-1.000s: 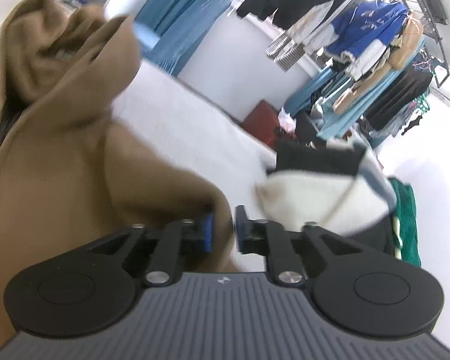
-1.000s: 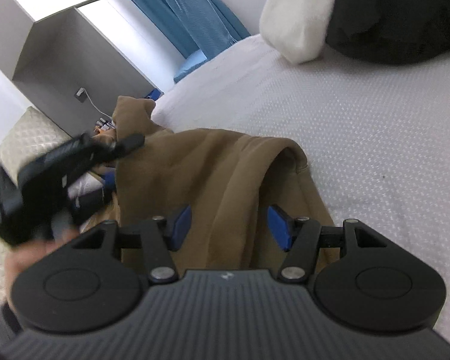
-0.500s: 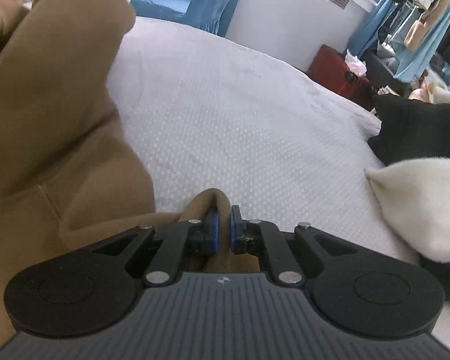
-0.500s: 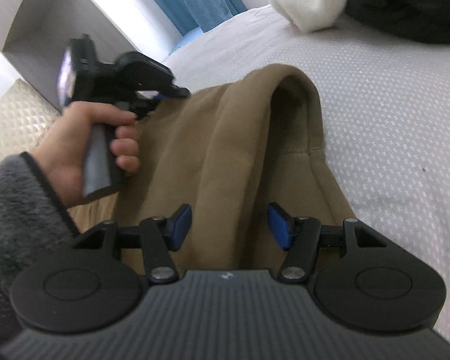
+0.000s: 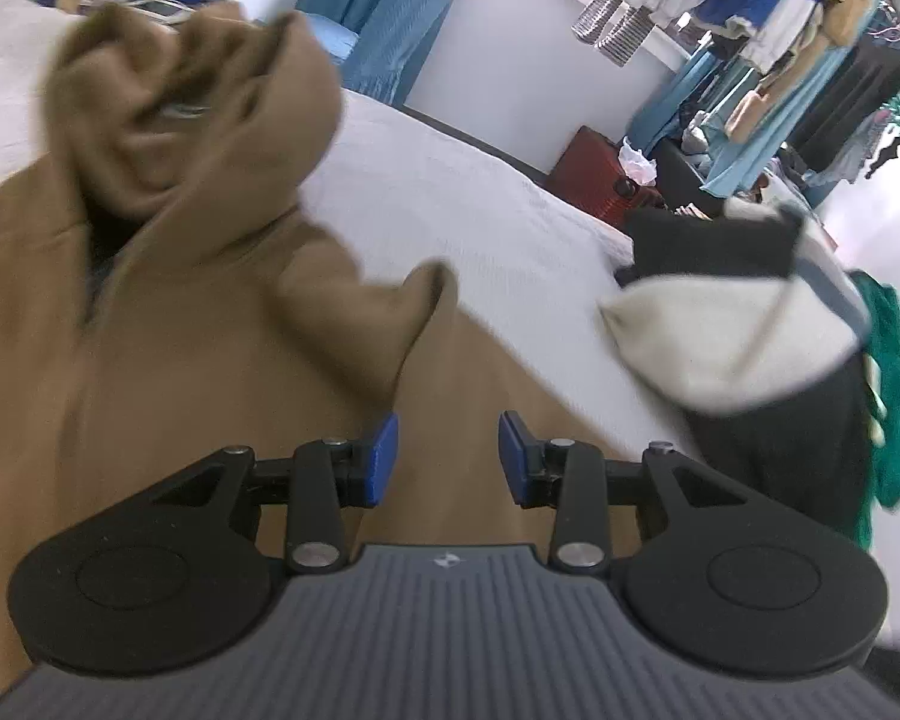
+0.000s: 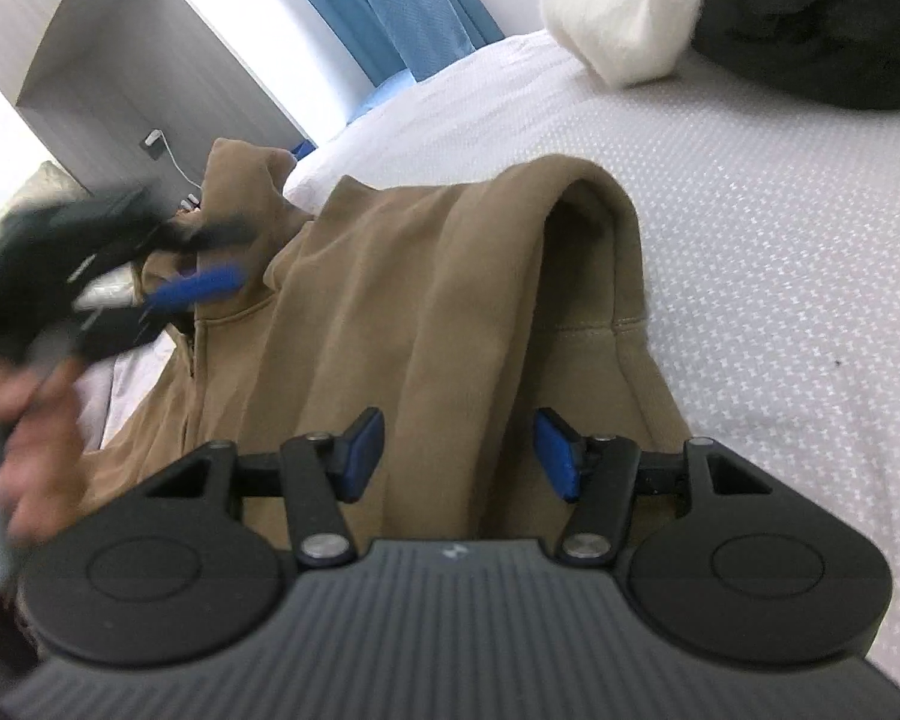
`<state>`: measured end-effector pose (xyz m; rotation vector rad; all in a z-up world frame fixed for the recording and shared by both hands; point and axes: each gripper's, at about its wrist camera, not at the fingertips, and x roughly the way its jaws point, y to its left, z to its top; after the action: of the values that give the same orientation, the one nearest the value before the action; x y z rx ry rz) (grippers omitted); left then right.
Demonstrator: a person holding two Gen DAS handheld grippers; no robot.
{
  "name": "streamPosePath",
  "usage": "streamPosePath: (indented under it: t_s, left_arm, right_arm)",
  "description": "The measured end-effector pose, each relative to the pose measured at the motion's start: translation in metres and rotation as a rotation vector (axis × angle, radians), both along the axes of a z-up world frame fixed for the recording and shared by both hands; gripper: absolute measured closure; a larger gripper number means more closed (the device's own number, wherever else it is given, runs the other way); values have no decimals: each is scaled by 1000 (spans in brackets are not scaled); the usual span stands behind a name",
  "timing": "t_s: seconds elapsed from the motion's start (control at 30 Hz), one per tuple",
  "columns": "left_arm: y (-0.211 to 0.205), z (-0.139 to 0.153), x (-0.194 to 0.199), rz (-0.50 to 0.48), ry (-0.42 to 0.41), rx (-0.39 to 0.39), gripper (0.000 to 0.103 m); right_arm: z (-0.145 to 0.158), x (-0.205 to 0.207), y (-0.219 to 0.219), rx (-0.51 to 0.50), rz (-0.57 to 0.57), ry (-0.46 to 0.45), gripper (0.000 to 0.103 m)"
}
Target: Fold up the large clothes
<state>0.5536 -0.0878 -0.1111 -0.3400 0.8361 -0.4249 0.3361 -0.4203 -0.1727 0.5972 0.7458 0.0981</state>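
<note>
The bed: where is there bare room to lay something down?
The widest bare stretch of the white bedspread lies between the brown hoodie and the pile of cream and black clothes. In the left wrist view that gap runs back toward the red suitcase. It is crowded on the hoodie, under both tongs.

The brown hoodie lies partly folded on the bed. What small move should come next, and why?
Probably close the right gripper on the folded sleeve ridge of the brown hoodie: it lies between the open jaws, ungripped. The left gripper has just been opening, with nothing between its pads.
</note>
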Motion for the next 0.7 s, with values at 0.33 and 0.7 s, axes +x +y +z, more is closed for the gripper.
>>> streamPosePath:
  t_s: [0.33,0.7]
  left_arm:
    - [91,-21,-190,101,33,-100,61]
    - [118,-72,-284,146,62,-184,62]
  right_arm:
    - [23,-45,10,-6,44,-43,44]
    - [53,-97,44,-73,156,-82,43]
